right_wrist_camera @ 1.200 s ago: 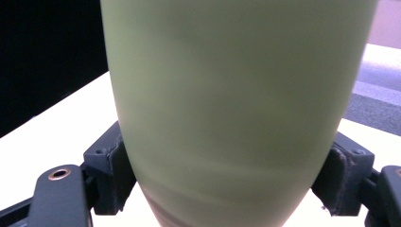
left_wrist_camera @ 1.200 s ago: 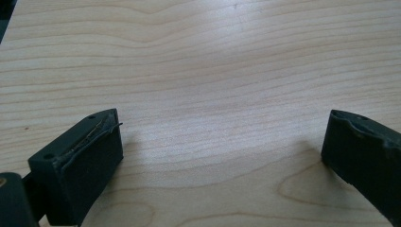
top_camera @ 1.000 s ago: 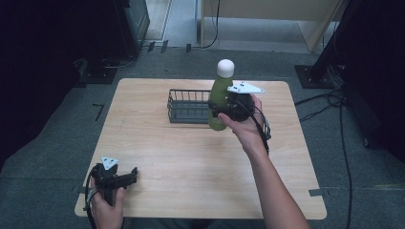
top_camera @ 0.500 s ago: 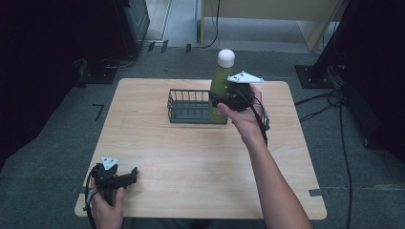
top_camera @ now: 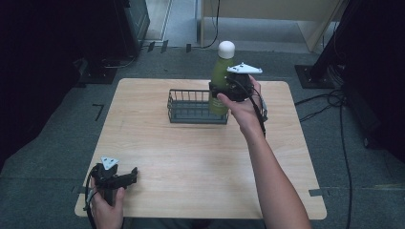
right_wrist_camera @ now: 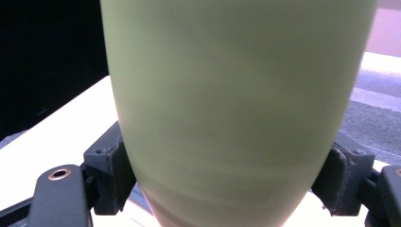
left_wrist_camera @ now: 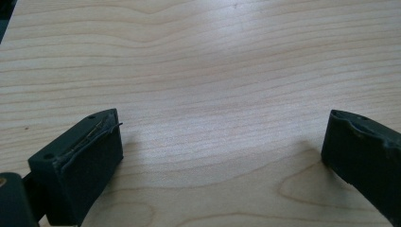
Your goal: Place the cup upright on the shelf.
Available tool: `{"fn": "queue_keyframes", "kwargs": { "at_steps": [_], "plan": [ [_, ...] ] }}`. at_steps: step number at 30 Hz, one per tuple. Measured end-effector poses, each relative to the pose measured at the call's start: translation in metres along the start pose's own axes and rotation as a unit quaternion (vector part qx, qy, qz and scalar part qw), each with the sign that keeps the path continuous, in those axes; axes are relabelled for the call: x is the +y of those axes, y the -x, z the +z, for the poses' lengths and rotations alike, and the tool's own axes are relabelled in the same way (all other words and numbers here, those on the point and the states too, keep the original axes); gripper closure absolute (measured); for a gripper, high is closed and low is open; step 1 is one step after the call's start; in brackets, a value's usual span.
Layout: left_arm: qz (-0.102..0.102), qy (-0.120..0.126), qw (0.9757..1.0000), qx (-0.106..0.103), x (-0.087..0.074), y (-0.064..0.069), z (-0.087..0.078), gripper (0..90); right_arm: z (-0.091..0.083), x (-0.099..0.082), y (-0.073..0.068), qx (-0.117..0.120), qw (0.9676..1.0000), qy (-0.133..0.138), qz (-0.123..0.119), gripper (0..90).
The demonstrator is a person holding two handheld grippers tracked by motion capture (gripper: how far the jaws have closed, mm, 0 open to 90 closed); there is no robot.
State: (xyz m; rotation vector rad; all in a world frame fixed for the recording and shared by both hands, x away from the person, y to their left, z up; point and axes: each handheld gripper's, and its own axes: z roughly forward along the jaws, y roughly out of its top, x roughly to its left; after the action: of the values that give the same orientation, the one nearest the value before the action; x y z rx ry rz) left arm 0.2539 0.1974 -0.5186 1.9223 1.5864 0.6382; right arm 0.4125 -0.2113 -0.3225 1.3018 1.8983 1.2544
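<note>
Around the pale wooden table (top_camera: 191,157) lies grey carpet. Centrally at its far side sits a wire basket (top_camera: 191,107). Above the basket's right end, the right gripper (top_camera: 224,90) pinches an upright green bottle (top_camera: 220,71). At the table's near-left corner, the left gripper (top_camera: 129,175) rests spread.

A light wooden desk (top_camera: 191,157) stands on grey carpet (top_camera: 43,157). Black cables (top_camera: 334,102) trail over the floor at its right, and a pale wooden cabinet (top_camera: 267,19) stands beyond the far edge
</note>
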Motion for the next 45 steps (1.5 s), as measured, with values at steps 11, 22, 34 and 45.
{"fn": "queue_keyframes", "kwargs": {
  "at_steps": [11, 22, 34, 45],
  "plan": [
    [0.001, 0.0, 1.0, 0.0, 0.0, 0.0, 0.0, 0.0, 0.018, 0.01, 0.005, -0.008, 1.0, 0.001, -0.002, 20.5],
    [0.0, 0.0, 1.0, 0.0, 0.0, 0.0, 0.0, 0.0, 0.037, 0.012, 0.005, -0.016, 0.9999, 0.001, 0.003, 20.5],
    [0.0, 0.0, 1.0, 0.0, 0.0, 0.0, 0.0, 0.0, 0.059, 0.005, 0.011, -0.039, 0.9992, 0.0, 0.006, 20.4],
    [0.0, 0.0, 1.0, 0.0, 0.0, 0.0, 0.0, 0.0, 0.068, -0.01, 0.011, -0.035, 0.9994, -0.007, 0.004, 20.4]
  ]
}}
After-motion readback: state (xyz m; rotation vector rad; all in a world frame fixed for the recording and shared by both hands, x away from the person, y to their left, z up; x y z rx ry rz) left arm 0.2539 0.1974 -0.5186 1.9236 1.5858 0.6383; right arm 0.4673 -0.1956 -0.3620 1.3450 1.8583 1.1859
